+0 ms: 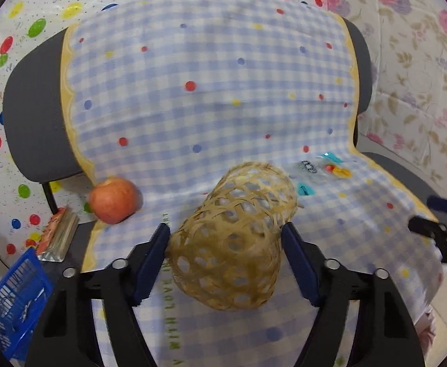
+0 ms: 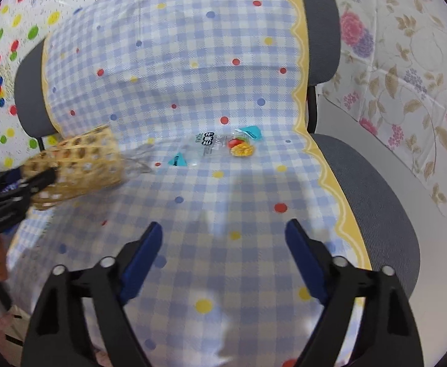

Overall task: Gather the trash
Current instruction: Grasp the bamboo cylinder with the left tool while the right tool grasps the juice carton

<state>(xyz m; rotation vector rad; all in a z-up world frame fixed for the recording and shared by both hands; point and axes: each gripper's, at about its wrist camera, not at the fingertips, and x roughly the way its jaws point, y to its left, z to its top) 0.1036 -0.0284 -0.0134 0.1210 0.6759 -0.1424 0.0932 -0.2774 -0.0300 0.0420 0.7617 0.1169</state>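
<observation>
A woven bamboo basket (image 1: 232, 244) lies tipped on its side over the checked cloth, and my left gripper (image 1: 225, 229) is shut on it, a blue pad pressing each flank. The right wrist view shows the same basket (image 2: 79, 162) at the left edge, in the left gripper (image 2: 24, 180). A clear plastic wrapper (image 2: 220, 148) with a mango picture and teal corners lies flat on the cloth near the chair's back. That wrapper (image 1: 321, 171) sits just right of the basket's mouth. My right gripper (image 2: 223, 226) hovers open over bare cloth, short of the wrapper.
A blue-and-white checked cloth (image 2: 192, 85) with a yellow border covers a grey office chair (image 2: 376, 189). An apple (image 1: 113, 200) rests at the cloth's left edge. Beside it lie a snack packet (image 1: 58, 235) and a blue plastic crate (image 1: 15, 293). Patterned sheets hang behind.
</observation>
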